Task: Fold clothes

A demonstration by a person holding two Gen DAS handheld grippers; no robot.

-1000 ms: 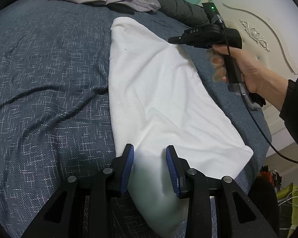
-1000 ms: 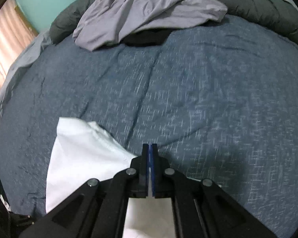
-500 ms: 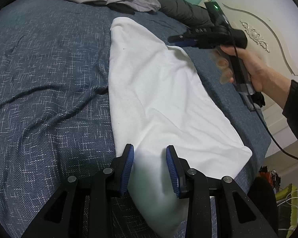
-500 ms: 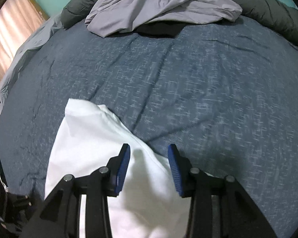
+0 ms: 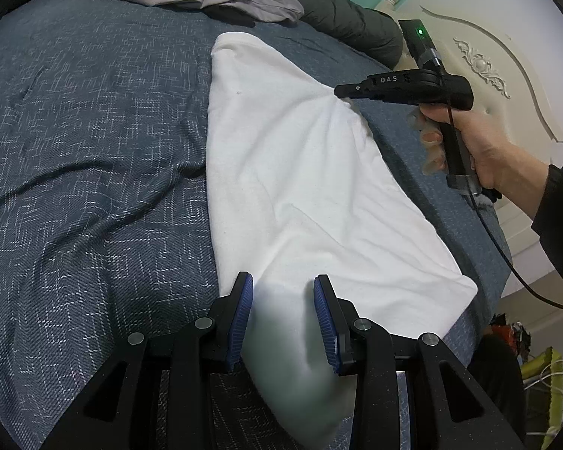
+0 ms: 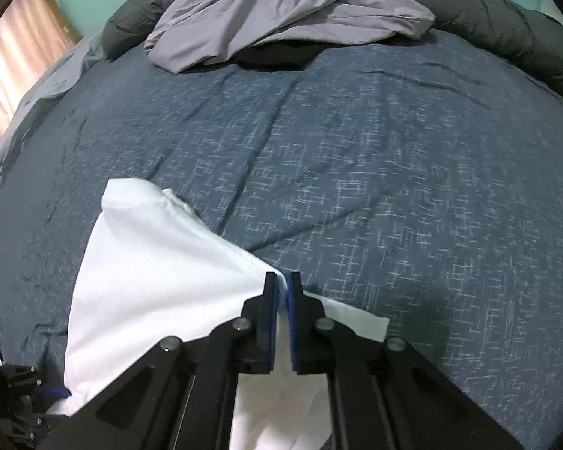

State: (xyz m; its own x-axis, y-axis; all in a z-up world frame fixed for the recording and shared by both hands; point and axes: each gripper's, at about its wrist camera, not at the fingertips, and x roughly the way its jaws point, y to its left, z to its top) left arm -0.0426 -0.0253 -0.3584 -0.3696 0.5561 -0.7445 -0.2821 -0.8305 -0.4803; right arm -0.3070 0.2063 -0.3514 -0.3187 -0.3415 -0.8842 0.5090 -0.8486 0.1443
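Observation:
A white garment (image 5: 300, 187) lies lengthwise on the blue bedspread (image 5: 94, 150). My left gripper (image 5: 283, 285) is at its near end; bunched, blurred cloth fills the gap from pad to pad, so it grips that end. My right gripper (image 6: 281, 281) is shut on the garment's (image 6: 161, 270) side edge, with a sliver of white cloth between its blue pads. In the left wrist view the right gripper (image 5: 337, 92), held by a person's hand (image 5: 480, 150), pinches that edge and creases fan out from the pinch. The left gripper's blue pad (image 6: 52, 392) shows at the garment's far corner.
A crumpled lilac garment (image 6: 281, 11) lies over a dark one at the back of the bed, against a dark grey rolled duvet (image 6: 506, 26). A cream carved headboard (image 5: 488, 67) and the bed's edge stand to the right. A cable (image 5: 525, 281) hangs from the right gripper.
The right gripper's jaws were shut, opened over the garment's edge, then shut on it; the cloth now puckers at the pinch. The left gripper has not moved.

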